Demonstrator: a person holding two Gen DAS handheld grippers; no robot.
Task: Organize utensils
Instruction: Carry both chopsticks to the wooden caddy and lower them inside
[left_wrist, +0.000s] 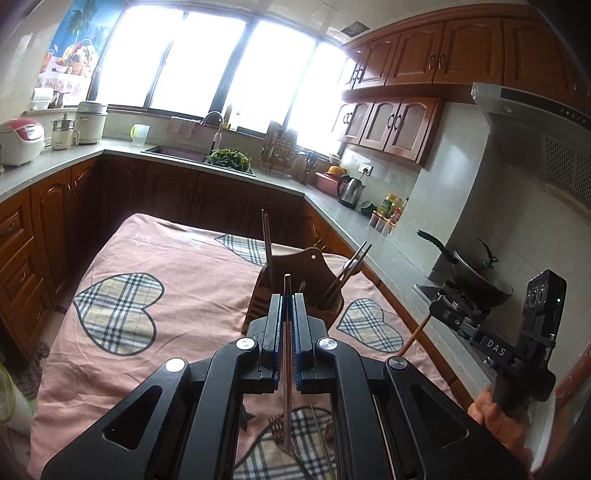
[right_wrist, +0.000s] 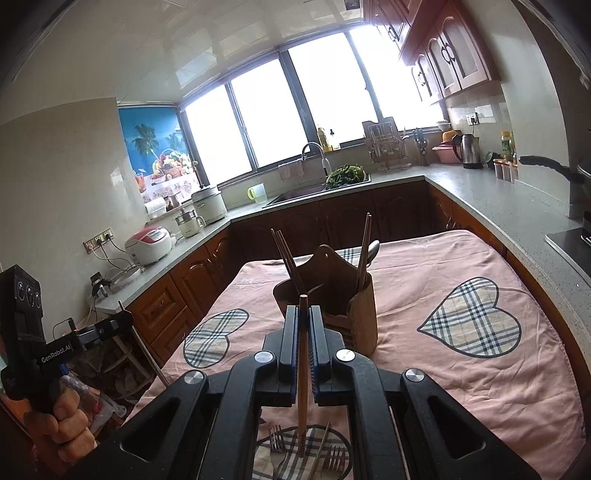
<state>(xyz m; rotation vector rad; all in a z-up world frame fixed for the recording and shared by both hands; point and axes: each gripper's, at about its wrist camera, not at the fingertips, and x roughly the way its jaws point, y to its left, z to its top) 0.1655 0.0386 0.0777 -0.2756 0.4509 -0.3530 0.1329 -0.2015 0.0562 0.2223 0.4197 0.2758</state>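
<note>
My left gripper (left_wrist: 288, 299) is shut on a slim chopstick (left_wrist: 286, 369) that stands nearly upright between the pads. My right gripper (right_wrist: 303, 310) is shut on a wooden chopstick (right_wrist: 303, 369), also upright. Just beyond both stands the brown wooden utensil holder (right_wrist: 332, 306) (left_wrist: 295, 266), with chopsticks (right_wrist: 286, 254) in its left part and chopsticks with a spoon (right_wrist: 371, 249) in its right. Each gripper shows from the side in the other's view: the right gripper (left_wrist: 443, 306) and the left gripper (right_wrist: 122, 317). Forks (right_wrist: 275, 439) and a loose chopstick (right_wrist: 321, 446) lie on the cloth beneath.
The table wears a pink cloth (right_wrist: 443, 266) with plaid hearts. Kitchen counters (left_wrist: 332, 206) ring it, with a sink (left_wrist: 177, 151), a kettle (left_wrist: 351, 190), rice cookers and a wok (left_wrist: 476, 269) on the stove at the right. A hand (right_wrist: 70, 417) holds the left gripper's handle.
</note>
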